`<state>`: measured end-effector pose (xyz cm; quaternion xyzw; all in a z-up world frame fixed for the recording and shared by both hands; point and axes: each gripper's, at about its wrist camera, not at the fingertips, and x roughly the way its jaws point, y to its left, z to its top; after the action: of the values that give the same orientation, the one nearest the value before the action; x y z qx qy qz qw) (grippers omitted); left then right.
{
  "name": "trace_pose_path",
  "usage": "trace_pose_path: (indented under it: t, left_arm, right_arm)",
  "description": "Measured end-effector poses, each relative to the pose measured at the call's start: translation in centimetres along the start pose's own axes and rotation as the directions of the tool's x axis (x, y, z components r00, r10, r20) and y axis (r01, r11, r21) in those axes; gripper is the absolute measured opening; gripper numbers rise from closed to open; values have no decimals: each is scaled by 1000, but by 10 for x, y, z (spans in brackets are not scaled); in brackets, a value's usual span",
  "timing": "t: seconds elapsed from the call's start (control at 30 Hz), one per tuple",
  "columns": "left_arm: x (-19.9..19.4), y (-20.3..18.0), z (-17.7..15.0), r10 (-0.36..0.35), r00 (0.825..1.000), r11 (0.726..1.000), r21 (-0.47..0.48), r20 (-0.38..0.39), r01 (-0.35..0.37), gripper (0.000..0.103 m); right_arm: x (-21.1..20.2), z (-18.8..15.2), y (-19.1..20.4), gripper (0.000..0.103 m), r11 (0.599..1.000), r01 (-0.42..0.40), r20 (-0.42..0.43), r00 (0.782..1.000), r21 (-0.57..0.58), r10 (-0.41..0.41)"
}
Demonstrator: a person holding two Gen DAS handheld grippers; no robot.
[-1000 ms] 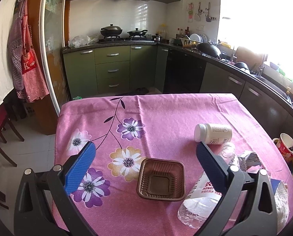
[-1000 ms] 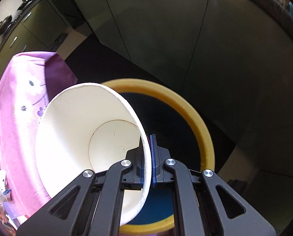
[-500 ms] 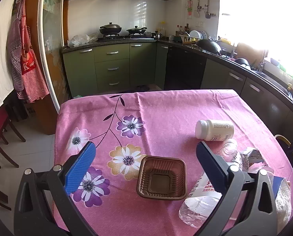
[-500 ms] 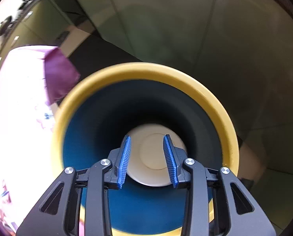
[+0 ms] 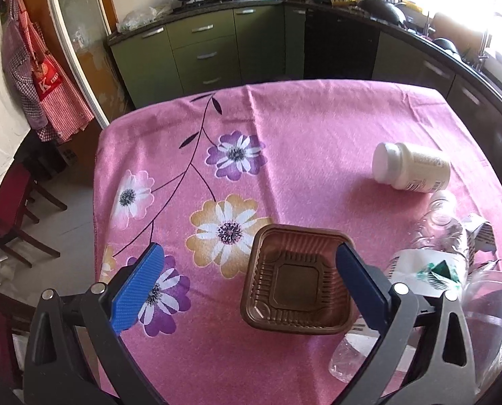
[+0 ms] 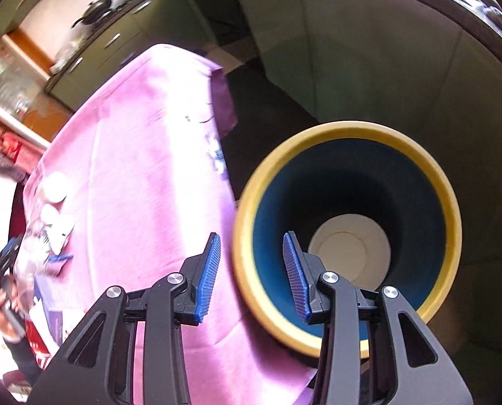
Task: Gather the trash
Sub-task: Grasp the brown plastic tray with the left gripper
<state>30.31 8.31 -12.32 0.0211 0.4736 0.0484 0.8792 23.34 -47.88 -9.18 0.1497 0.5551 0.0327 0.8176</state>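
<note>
A brown plastic tray (image 5: 296,285) lies on the pink flowered tablecloth (image 5: 301,125). My left gripper (image 5: 247,285) is open, low over the cloth, its right finger at the tray's right rim. A white pill bottle (image 5: 411,172) lies on its side at the right. A clear water bottle (image 5: 433,236) and crumpled wrappers (image 5: 480,233) lie near the right edge. My right gripper (image 6: 252,271) is open and empty above the rim of a blue bin with a yellow rim (image 6: 347,233). A white paper cup (image 6: 349,243) lies at the bin's bottom.
The bin stands on the dark floor beside the table's edge (image 6: 224,155). Green kitchen cabinets (image 5: 203,54) stand beyond the table. A red chair (image 5: 11,209) stands at the left. More trash (image 6: 45,209) shows blurred on the cloth in the right wrist view.
My right gripper opened and dropped the paper cup into the bin, then drew back toward the table. My left gripper moved forward and down to the brown tray.
</note>
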Motion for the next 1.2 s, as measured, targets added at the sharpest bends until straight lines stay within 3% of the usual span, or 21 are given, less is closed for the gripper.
trace_pose_path:
  t: [0.07, 0.23, 0.4, 0.47, 0.53, 0.63, 0.83, 1.0, 1.03, 1.1, 1.13, 1.2]
  left_arm:
    - [10, 8, 1, -25, 998, 1000, -20, -58, 24, 80]
    - [22, 22, -1, -54, 992, 998, -49, -114, 48, 76]
    - [29, 22, -5, -86, 986, 996, -37, -141, 82, 61]
    - [27, 21, -4, -92, 987, 996, -27, -134, 89, 39]
    - [24, 22, -2, -91, 987, 996, -29, -129, 88, 25]
    - [16, 24, 4, -97, 990, 995, -30, -98, 95, 14]
    - [-25, 17, 17, -92, 996, 996, 0, 3, 92, 9]
    - [-20, 19, 24, -62, 996, 998, 9, -57, 63, 7]
    - [-15, 21, 23, -66, 995, 998, -3, -75, 66, 9]
    - [-6, 25, 18, -76, 992, 997, -8, -105, 76, 22]
    - [-1, 27, 17, -75, 990, 997, -22, -118, 73, 36]
    - [4, 29, 15, -70, 990, 997, -21, -123, 68, 41]
  right_arm:
    - [-1, -5, 8, 39, 1000, -10, -3, 1000, -12, 10]
    - [17, 4, 21, 39, 999, -21, -15, 1000, -24, 20]
    - [26, 8, 24, 39, 999, -23, -26, 999, -25, 23]
    - [31, 11, 26, 39, 999, -27, -28, 999, -28, 26]
    - [34, 13, 29, 39, 999, -29, -30, 999, -32, 28]
    - [34, 13, 32, 39, 999, -37, -27, 999, -41, 35]
    - [26, 6, 28, 39, 998, -54, 0, 999, -38, 54]
    - [29, -1, 20, 39, 997, -72, -2, 997, -30, 72]
    - [30, -2, 19, 39, 997, -76, -3, 997, -30, 75]
    - [32, -3, 17, 39, 996, -80, -5, 997, -27, 80]
    - [34, -3, 16, 39, 996, -83, -7, 997, -25, 83]
    - [37, -4, 16, 39, 996, -87, -11, 996, -25, 86]
